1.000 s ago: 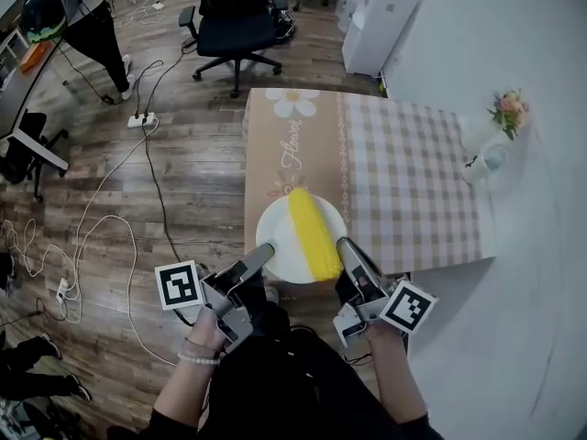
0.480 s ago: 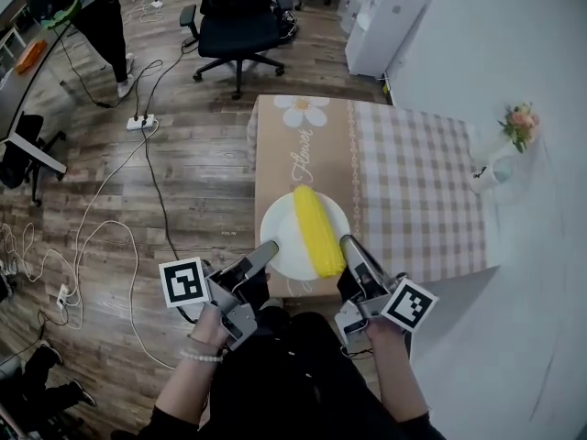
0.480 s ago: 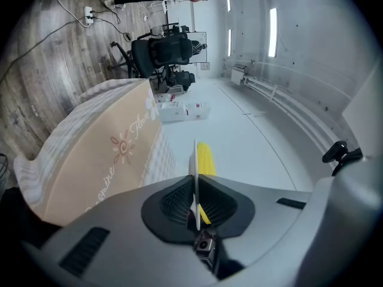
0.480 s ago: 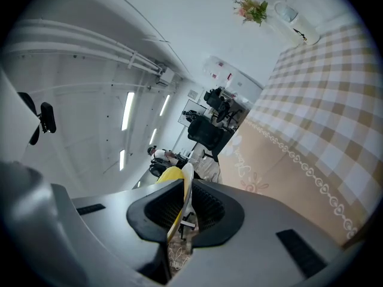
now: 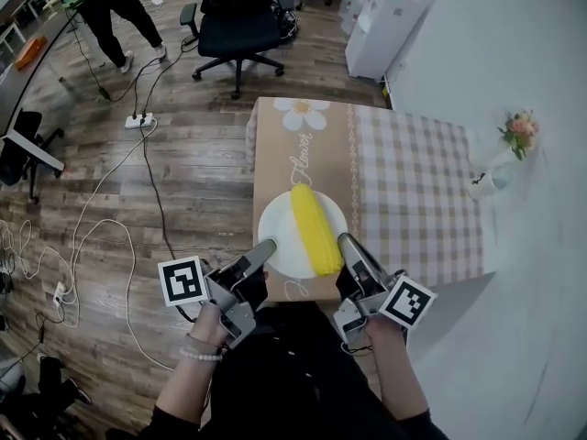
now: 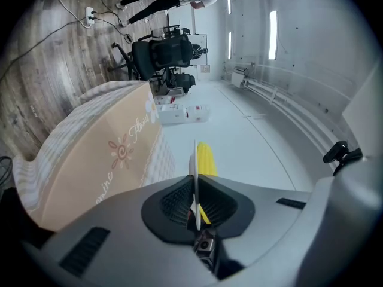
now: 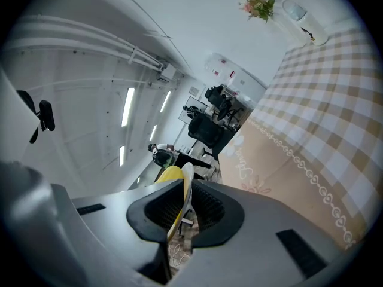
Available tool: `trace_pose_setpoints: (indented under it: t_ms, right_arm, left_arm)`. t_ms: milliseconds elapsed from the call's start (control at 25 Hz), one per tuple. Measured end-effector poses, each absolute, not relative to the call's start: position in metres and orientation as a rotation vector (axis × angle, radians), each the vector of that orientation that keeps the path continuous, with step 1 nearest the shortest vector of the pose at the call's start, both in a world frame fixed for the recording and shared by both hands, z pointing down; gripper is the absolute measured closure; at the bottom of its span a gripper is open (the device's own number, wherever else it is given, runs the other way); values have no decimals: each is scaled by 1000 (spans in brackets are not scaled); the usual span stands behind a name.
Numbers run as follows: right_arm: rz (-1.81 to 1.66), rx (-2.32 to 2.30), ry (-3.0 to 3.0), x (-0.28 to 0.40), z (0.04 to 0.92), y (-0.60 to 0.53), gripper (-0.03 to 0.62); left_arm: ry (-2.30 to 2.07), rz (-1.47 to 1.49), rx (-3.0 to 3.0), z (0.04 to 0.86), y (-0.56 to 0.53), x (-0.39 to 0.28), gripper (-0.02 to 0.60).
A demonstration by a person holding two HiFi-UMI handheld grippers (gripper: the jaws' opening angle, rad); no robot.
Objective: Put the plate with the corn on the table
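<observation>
A white plate (image 5: 278,230) carries a yellow corn cob (image 5: 314,229) and hovers over the near end of the table (image 5: 413,181), which has a beige and checked cloth. My left gripper (image 5: 267,248) is shut on the plate's near-left rim. My right gripper (image 5: 346,243) is shut on the near-right rim, beside the cob's end. In the left gripper view the plate (image 6: 194,160) stands edge-on between the jaws, with the corn (image 6: 207,155) behind it. In the right gripper view the plate's rim (image 7: 187,181) and the corn (image 7: 169,176) sit between the jaws.
A small vase of flowers (image 5: 503,154) stands at the table's far right corner by the white wall. A black office chair (image 5: 234,26) and a white cabinet (image 5: 385,16) are beyond the table. Cables (image 5: 119,200) lie on the wooden floor at left, where a person (image 5: 110,3) stands.
Both grippers and the plate have moved slightly farther over the table's near edge. The person at the far left has stepped to the right.
</observation>
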State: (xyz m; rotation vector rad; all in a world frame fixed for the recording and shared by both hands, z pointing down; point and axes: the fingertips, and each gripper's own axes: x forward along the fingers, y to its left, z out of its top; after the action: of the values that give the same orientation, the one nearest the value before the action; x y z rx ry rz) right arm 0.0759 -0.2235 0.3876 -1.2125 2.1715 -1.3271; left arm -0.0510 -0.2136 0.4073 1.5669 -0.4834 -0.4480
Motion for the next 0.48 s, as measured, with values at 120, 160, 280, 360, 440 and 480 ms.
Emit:
trace_pose_setpoints:
  t_ms: [120,160,280,360,440,480]
  right_arm:
    - [-1335,-1194,2189,77,386,-231,525]
    - [-1339,-1188,2196,78,386,-233,525]
    - [-1357,-1164,2217,80,385,-237,525]
    - [-1367,-1150,2229,82,385,-240,525]
    - [-1379,-1135,2238,84,388,-243,525]
    - [-1384,-1129,2243,85,390,-245,525]
  left_arm:
    - [-500,-459,1559,407,-219,-49,552]
    - [-505,-464,1558,407,-220,-48,551]
    - [-530,-469,1553,406,-221,-46,552]
    - [-546,-468,1549,406,-223,-44,552]
    - [-559,-467,1546,409,-225,-42,552]
    - [-566,-467,1543,410,-225,-40,552]
